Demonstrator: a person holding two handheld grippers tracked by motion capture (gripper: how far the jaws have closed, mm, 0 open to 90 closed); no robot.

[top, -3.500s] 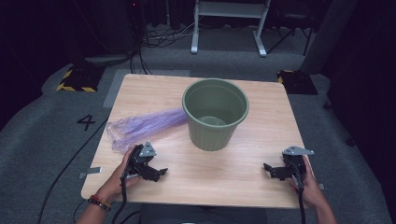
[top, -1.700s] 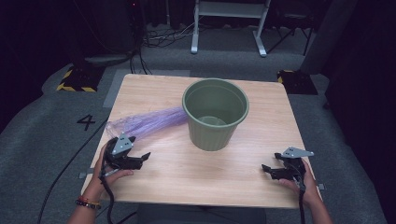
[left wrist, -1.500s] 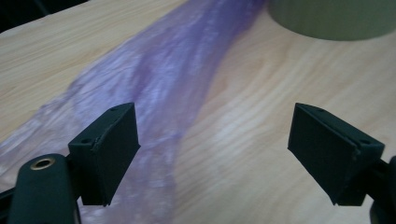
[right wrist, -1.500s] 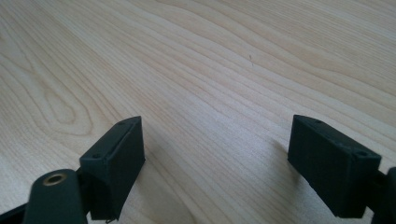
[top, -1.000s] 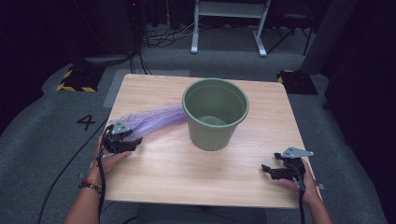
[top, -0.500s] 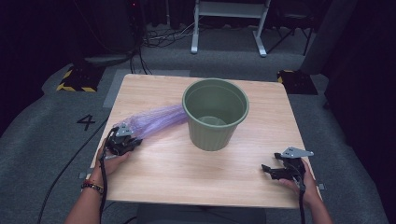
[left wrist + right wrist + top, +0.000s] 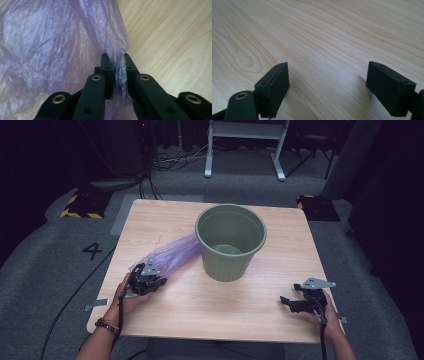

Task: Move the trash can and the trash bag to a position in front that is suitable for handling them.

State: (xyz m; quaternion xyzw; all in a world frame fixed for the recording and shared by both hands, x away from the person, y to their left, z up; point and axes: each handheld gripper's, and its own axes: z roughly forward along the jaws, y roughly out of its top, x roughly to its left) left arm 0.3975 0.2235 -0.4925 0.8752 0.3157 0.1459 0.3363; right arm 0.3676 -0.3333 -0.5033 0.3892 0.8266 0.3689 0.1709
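Observation:
A thin purple plastic bag (image 7: 172, 255) lies on the wooden table (image 7: 225, 310), stretching from the left front toward a green plastic bin (image 7: 230, 265). My left gripper (image 7: 160, 281) is at the bag's near end. In the left gripper view its jaws have just been closing, and the left gripper (image 7: 114, 56) now pinches a fold of the purple bag (image 7: 50, 45). My right gripper (image 7: 284, 302) rests near the front right edge. In the right gripper view the right gripper (image 7: 329, 71) stands open over bare table (image 7: 324, 30).
The bin stands upright in the middle of the table, its far side near the back edge. A cable trails from the left gripper off the table's front left. Grey carpet with a marked 4 (image 7: 93, 251) surrounds the table.
The left hand reached the bag's near end at the left, closed on it, and has drawn it right and toward the front. The right hand has stayed put.

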